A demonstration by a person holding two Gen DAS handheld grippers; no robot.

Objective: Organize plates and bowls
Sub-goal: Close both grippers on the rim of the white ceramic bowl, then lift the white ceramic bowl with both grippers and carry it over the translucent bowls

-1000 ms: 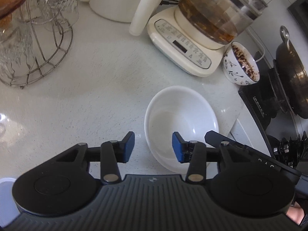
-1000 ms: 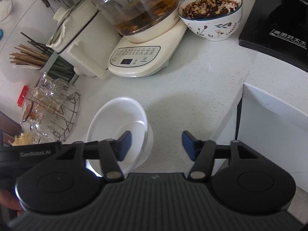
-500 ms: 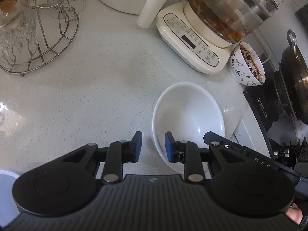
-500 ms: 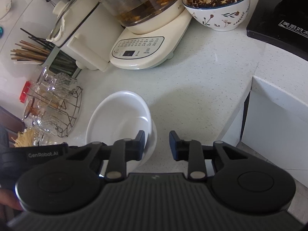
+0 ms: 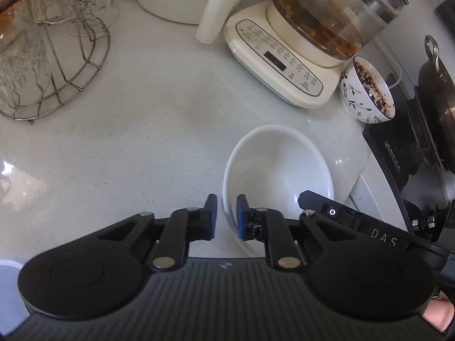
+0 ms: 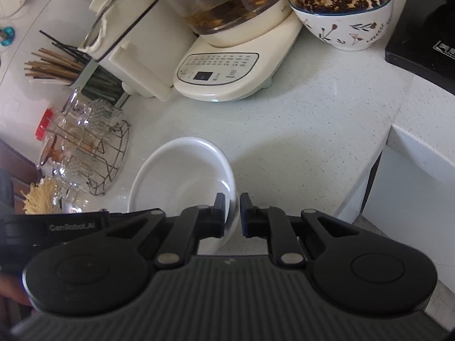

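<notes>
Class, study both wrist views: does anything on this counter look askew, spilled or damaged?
The white bowl sits tilted, both grippers, left and right, pinching opposite rims. Nothing looks spilled or broken.

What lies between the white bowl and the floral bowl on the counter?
Only bare speckled counter lies between the white bowl and the floral bowl; the right wrist view shows this best.
</notes>
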